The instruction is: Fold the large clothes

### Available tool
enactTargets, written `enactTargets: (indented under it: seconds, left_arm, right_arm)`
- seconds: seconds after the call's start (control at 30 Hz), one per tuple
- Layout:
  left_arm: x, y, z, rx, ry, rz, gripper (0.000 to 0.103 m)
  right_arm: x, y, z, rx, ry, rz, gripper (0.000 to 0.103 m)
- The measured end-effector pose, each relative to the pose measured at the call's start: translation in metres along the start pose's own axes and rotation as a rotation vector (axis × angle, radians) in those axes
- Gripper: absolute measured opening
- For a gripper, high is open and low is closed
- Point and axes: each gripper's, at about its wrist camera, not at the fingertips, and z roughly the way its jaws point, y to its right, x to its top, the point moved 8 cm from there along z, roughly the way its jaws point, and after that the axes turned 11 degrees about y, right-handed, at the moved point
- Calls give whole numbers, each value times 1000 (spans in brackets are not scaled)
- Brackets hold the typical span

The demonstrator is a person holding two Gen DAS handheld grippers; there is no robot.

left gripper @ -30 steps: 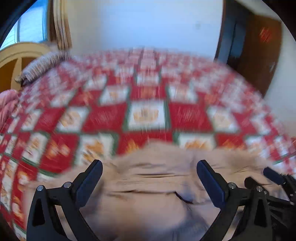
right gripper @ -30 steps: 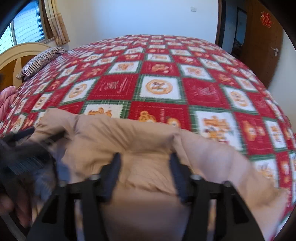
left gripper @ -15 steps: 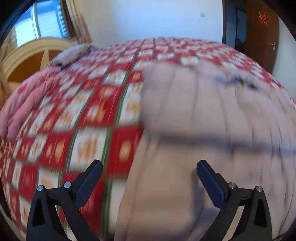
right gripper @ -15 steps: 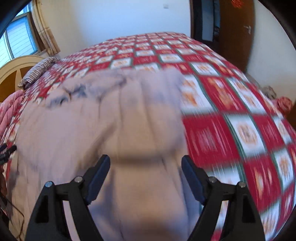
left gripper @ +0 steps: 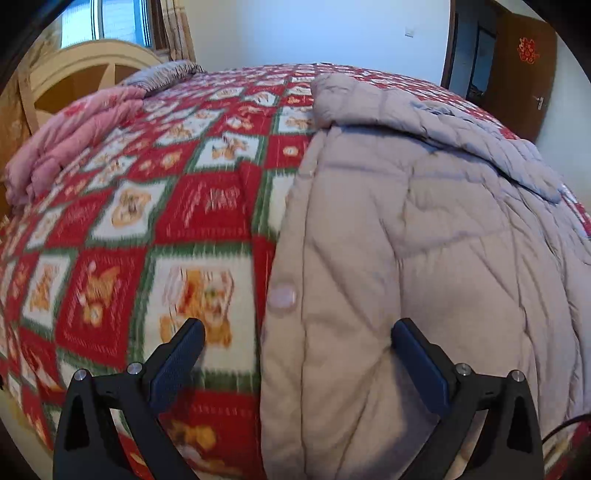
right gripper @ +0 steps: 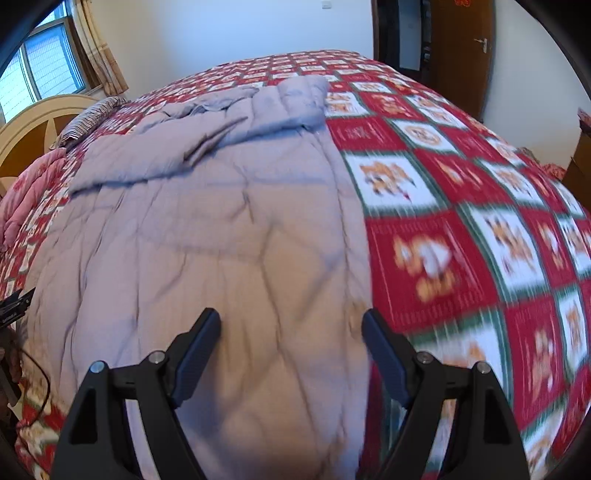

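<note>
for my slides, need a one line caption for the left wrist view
Open left gripper above the buttoned edge of a beige quilted coat spread on a red patchwork bedspread.

A home bedroom: quilted bed [left gripper: 207, 206] (wooden headboard [left gripper: 92, 77]), curtained window [right gripper: 40, 70].

A red, white and green checked bedspread [left gripper: 207, 206] printed with orange bear-like figures covers the whole bed. At its far left edge lies a rumpled pink quilted blanket [left gripper: 74, 136], and beyond that a striped grey pillow [left gripper: 166, 72] rests against a cream-coloured arched wooden headboard [left gripper: 85, 70]. Behind the headboard stands a bright window [right gripper: 40, 70] with beige curtains [right gripper: 103, 55]. A brown wooden door [left gripper: 524, 70] (bearing a small red ornament) stands at the far right by the plain white wall [left gripper: 317, 29].
</note>
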Motion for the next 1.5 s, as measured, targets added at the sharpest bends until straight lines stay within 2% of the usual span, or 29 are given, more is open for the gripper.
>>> enactTargets:
  seconds: [0.07,0.13,0.33,0.47,0.67,0.7,0.73,0.77,0.8,0.83,0.9,1.0,1.07,1.13,1.37,1.5]
  left_arm:
    - [-6,2,-3,-31,-9,-22,102]
    - [-8,6,-4,-64,-20,-31,102]
    - [-15,16,-10,-103,-24,-18,100]
    - [-23,20,-16,-120,-38,-4,99]
    - [-31,18,-21,-122,-49,5,99]
    - [-31,18,-21,-123,-47,5,95]
    - [-31,19,-22,-129,-44,9,89]
    - [-30,21,-23,-140,-39,20,74]
    - [-29,24,-25,-151,-34,36,62]
    - [-28,27,-28,-149,-25,57,57]
    - [-25,28,-33,-134,-9,92,35]
    - [-11,22,-47,-168,16,79,15]
    - [1,21,-60,-202,42,60,14]
    - [13,21,-76,-204,78,75,14]
    - [58,25,-132,-270,195,62,12]
    - [82,31,-173,-335,270,52,11]
  right_arm:
    - [-11,1,-8,8,-3,21,79]
    - [-23,-1,-14,34,-19,32,71]
    - [-49,3,-21,56,-39,100,65]
    - [-65,6,-22,78,-67,150,65]
    - [-71,6,-26,92,-65,153,61]
    - [-72,6,-26,101,-62,155,58]
    - [-72,6,-27,108,-59,160,49]
    - [-73,6,-27,117,-55,169,41]
    - [-72,3,-27,134,-51,174,27]
    - [-70,0,-28,147,-40,170,22]
    - [-69,-6,-31,141,-19,148,18]
    - [-62,-10,-40,156,32,149,15]
    - [-54,-8,-50,183,67,173,14]
    - [-42,-8,-65,212,114,193,14]
    - [-5,-18,-117,250,258,183,13]
    - [18,-27,-145,281,339,177,12]
